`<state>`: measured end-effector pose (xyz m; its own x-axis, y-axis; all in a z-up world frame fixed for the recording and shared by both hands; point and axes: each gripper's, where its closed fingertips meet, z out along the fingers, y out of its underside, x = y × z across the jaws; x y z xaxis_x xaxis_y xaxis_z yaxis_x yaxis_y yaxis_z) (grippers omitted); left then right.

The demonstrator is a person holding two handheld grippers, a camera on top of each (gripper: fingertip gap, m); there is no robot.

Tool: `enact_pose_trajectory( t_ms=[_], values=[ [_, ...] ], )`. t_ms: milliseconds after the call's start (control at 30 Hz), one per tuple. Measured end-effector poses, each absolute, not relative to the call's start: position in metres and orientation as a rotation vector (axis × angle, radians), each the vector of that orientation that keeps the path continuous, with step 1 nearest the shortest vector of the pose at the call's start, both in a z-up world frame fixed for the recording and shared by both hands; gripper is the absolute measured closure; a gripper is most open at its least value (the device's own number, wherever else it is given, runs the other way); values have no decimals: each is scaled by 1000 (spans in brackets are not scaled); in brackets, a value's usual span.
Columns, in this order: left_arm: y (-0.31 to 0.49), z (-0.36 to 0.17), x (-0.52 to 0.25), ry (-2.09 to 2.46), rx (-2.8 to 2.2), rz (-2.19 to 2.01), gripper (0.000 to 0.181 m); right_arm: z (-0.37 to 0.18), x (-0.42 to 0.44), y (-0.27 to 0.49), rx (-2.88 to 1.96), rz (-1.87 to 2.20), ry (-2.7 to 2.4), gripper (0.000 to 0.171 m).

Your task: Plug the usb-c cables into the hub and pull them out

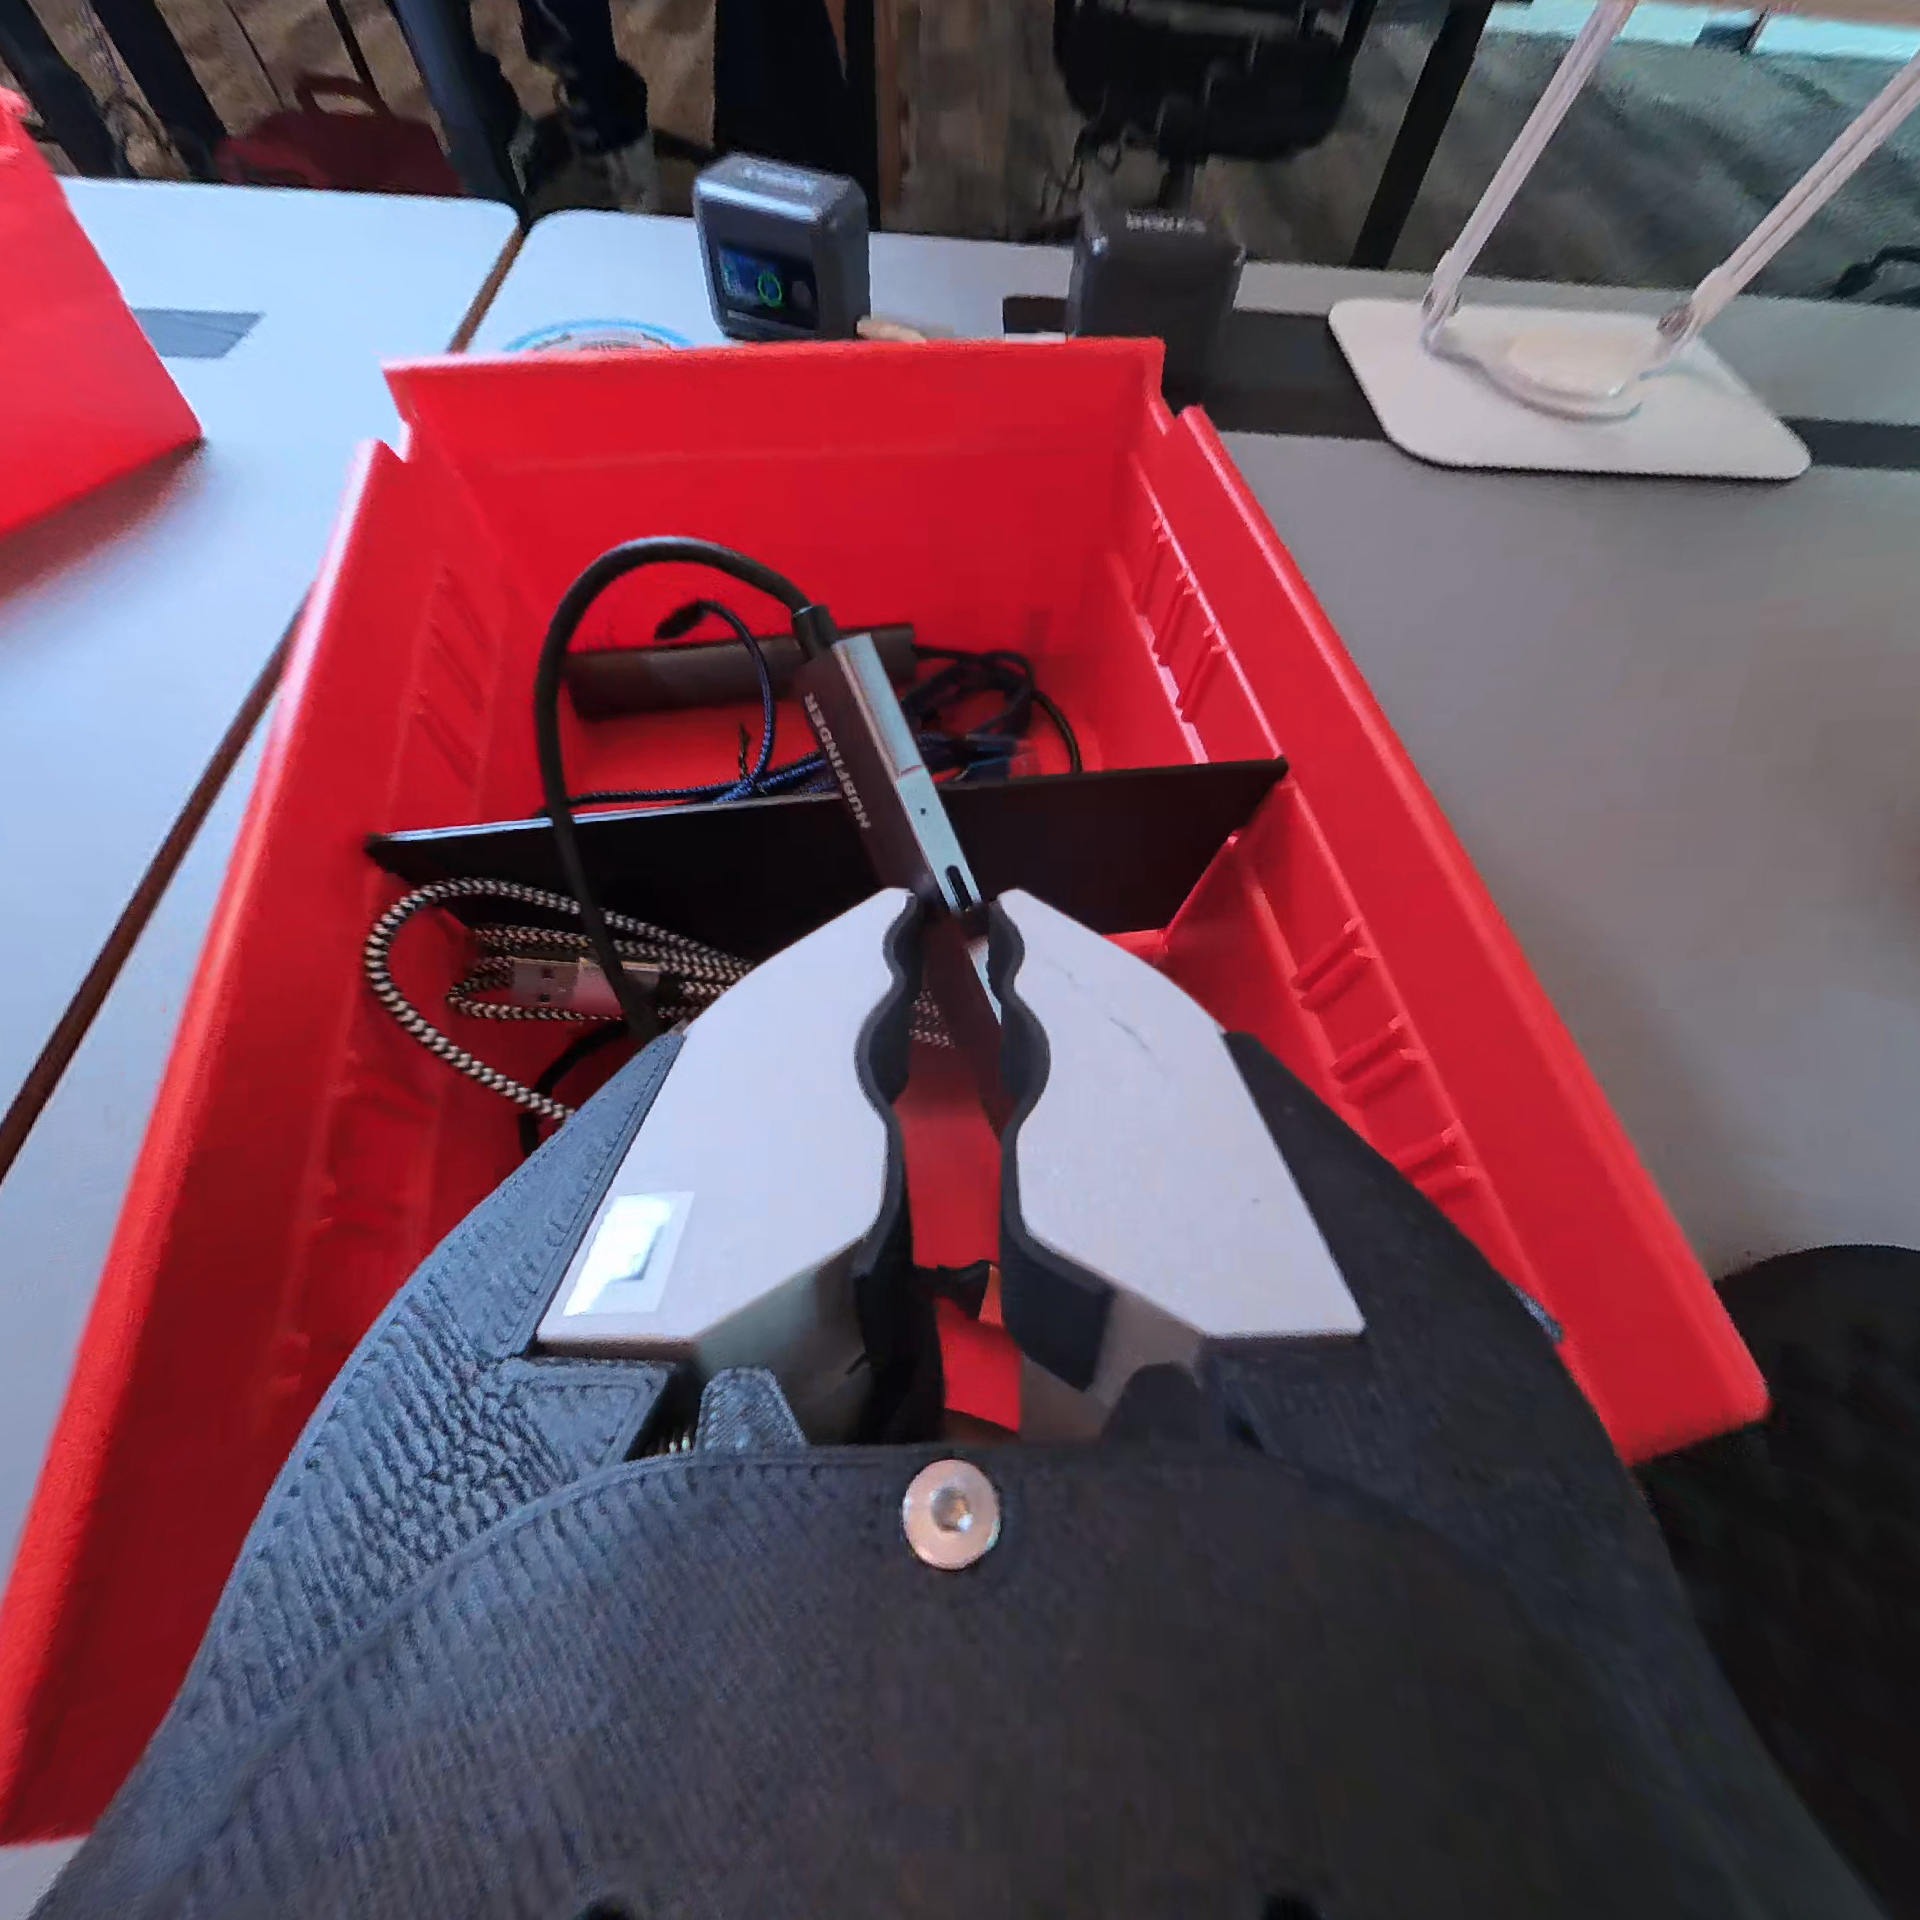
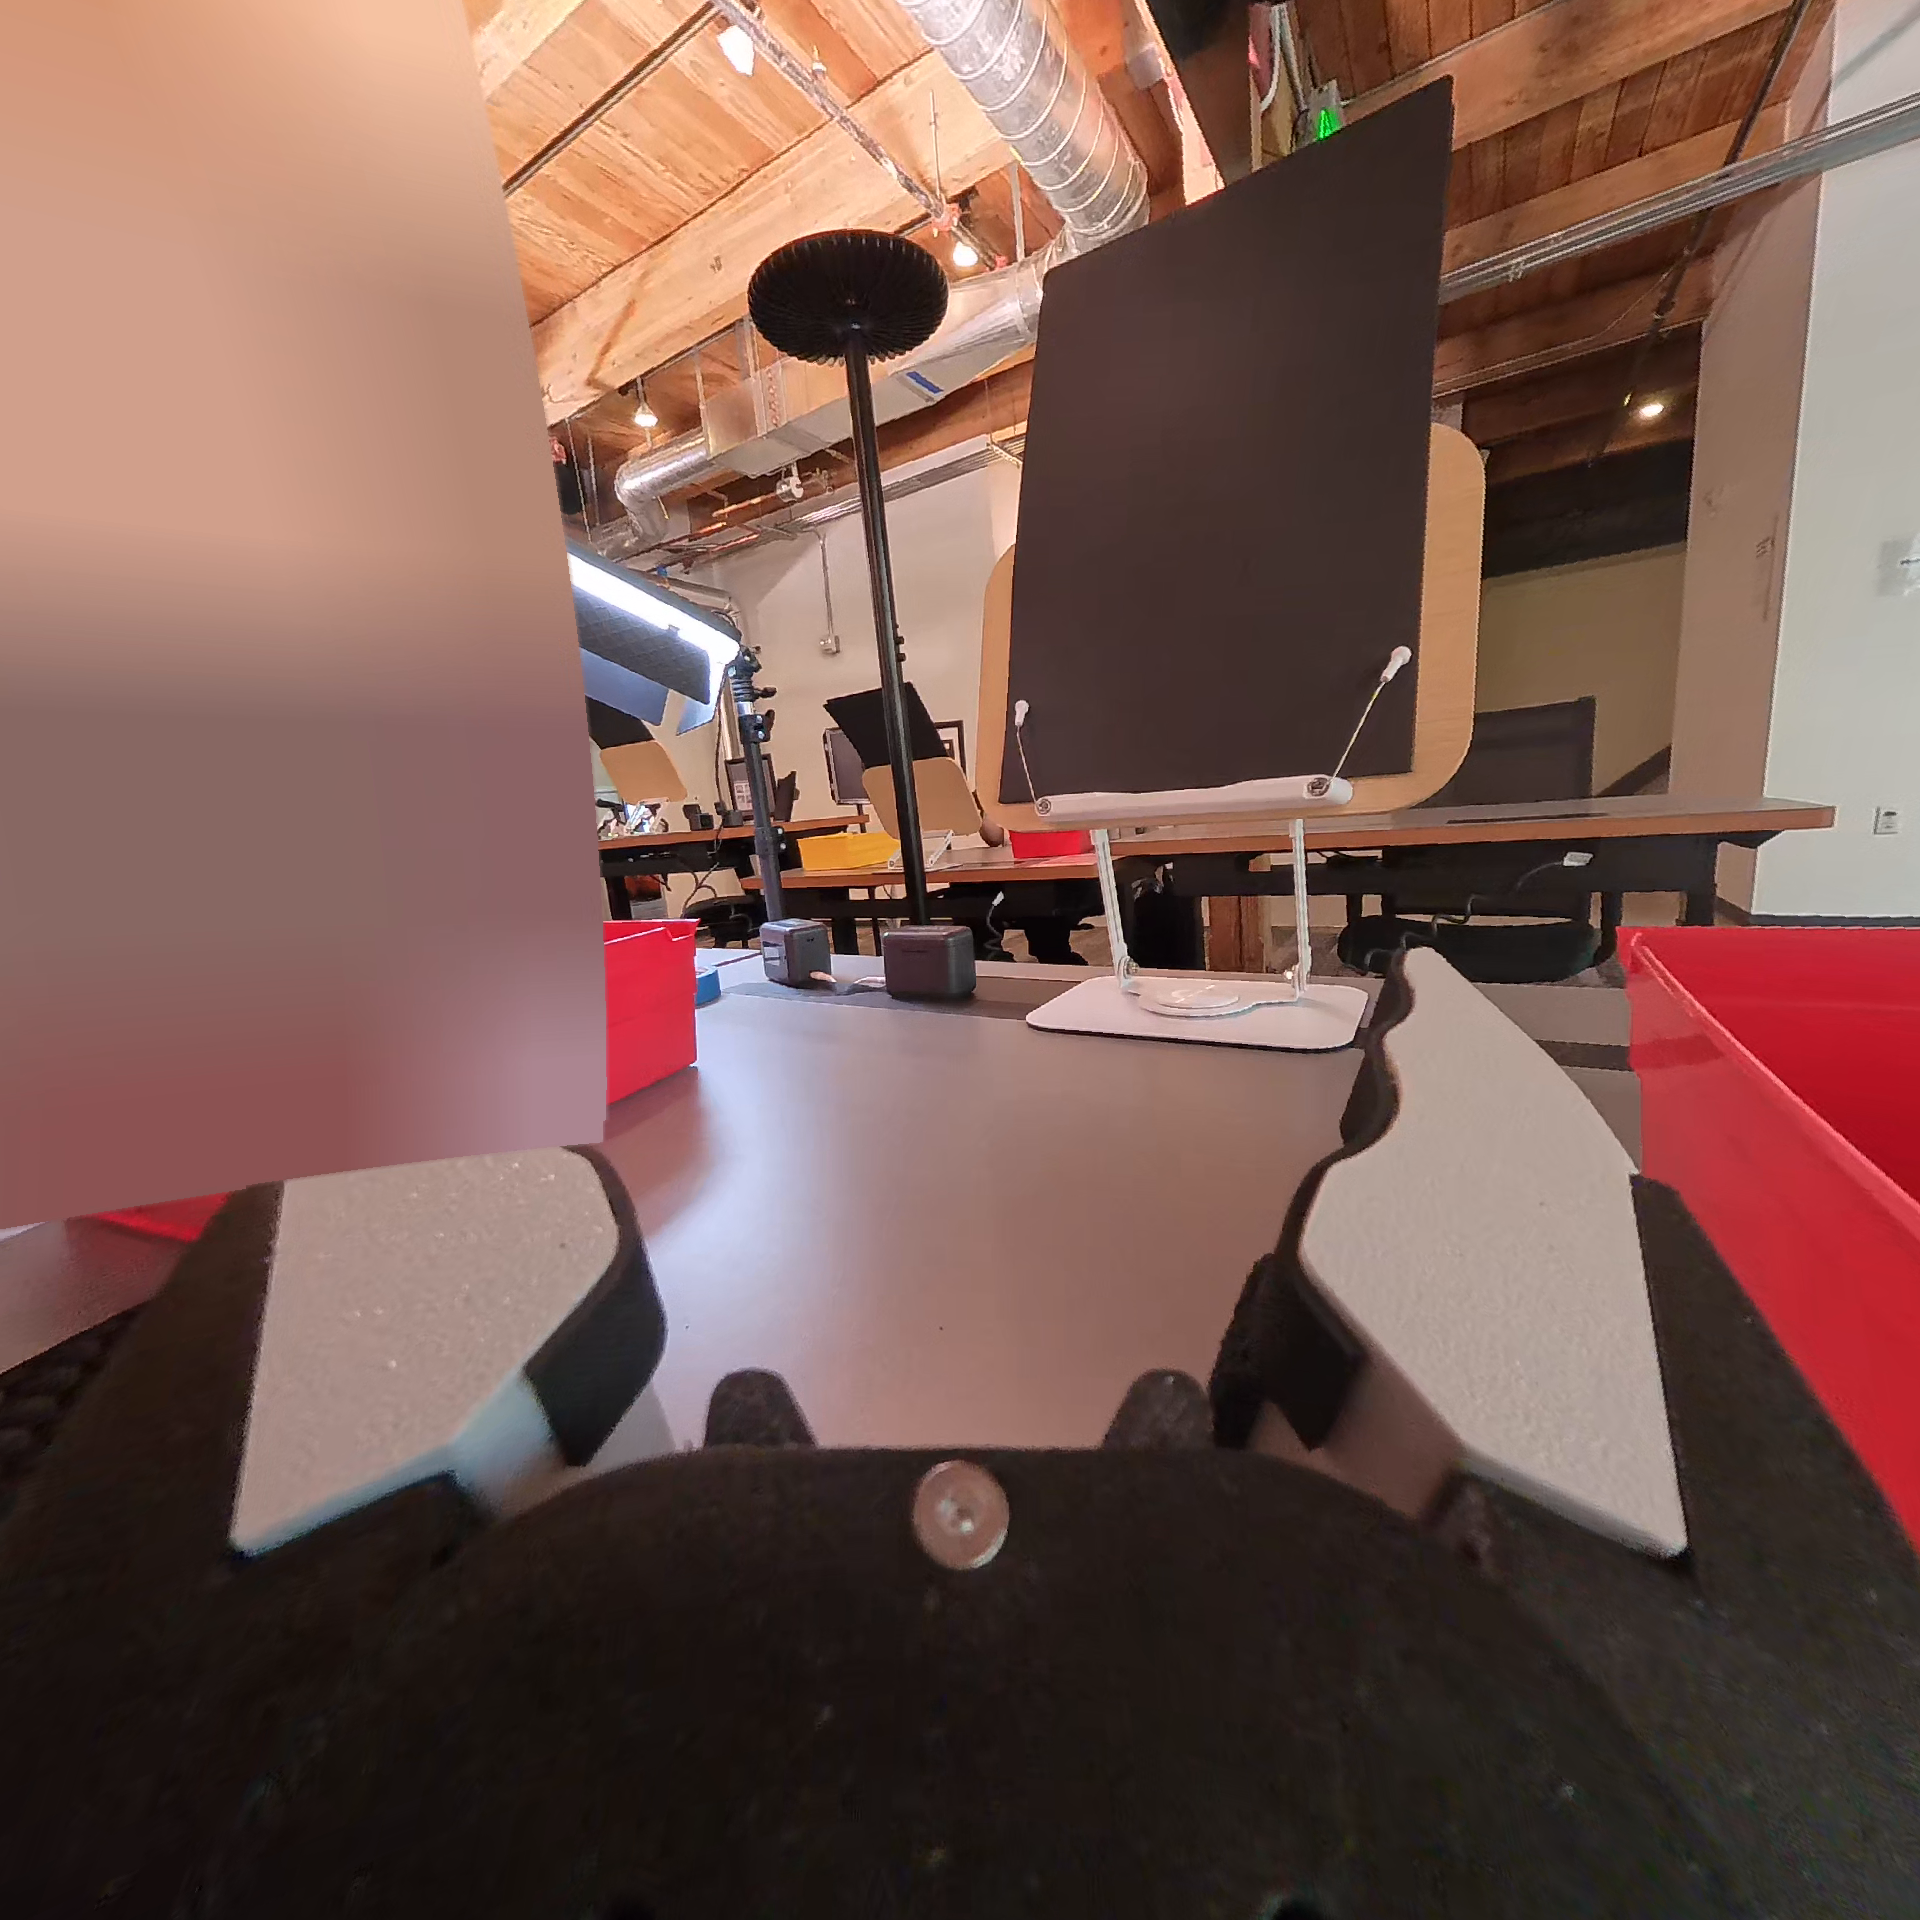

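Ample table (image 2: 935, 1164) between right hand-held gripper (image 2: 997, 1091) fingers

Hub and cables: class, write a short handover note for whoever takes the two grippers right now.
Left gripper: shut on the hub, lifted over the red bin, its black lead trailing down.
Right gripper: open, empty, low over the grey table.
Cables: braided cable in the near compartment, blue cables in the far one.
Done: hub picked up.
Left: all plugging and unplugging.
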<state>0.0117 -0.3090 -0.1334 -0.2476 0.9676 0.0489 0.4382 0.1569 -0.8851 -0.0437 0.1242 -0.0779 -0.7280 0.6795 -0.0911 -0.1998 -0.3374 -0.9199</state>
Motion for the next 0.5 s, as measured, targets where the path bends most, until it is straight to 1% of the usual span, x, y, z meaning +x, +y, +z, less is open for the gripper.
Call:
enact_pose_trajectory(
  t_ms=[233, 500],
  values=[
    [-312, -105, 25, -1692, -1256, 1127, 172, -78, -44, 124, -639, 2092, -1345, 29],
    [-314, -93, 36, -1657, -1223, 1183, 173, -78, -43, 125, -639, 2093, -1341, 30]
  ],
)
